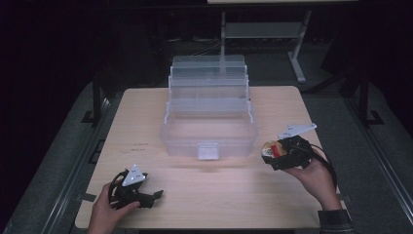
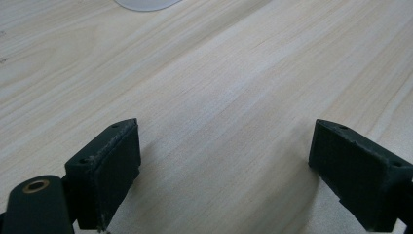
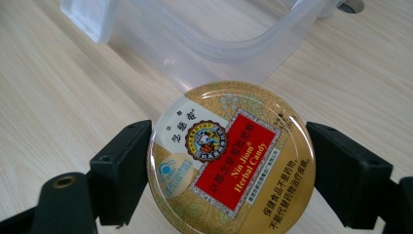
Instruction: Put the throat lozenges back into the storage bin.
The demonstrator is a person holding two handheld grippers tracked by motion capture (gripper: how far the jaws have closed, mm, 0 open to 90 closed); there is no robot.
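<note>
A round candy tin [image 3: 231, 158] is clamped between the 2 jaws of the right gripper [image 1: 273, 152], just beside the clear plastic box [image 1: 209, 127] (its front right corner). The left gripper [image 1: 155, 196] is spread wide over the bare desk [image 2: 219, 87], nothing grasped.

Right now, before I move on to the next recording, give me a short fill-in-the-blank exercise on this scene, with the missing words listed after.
1. The right gripper has its fingers closed on a round candy ____.
2. The left gripper rests near the table's front edge with its fingers ____.
3. The clear plastic box in the middle of the table stands with its tiers folded ____.
4. The label on the candy tin has a rectangular panel coloured ____.

Missing words: tin; open; open; red
</note>
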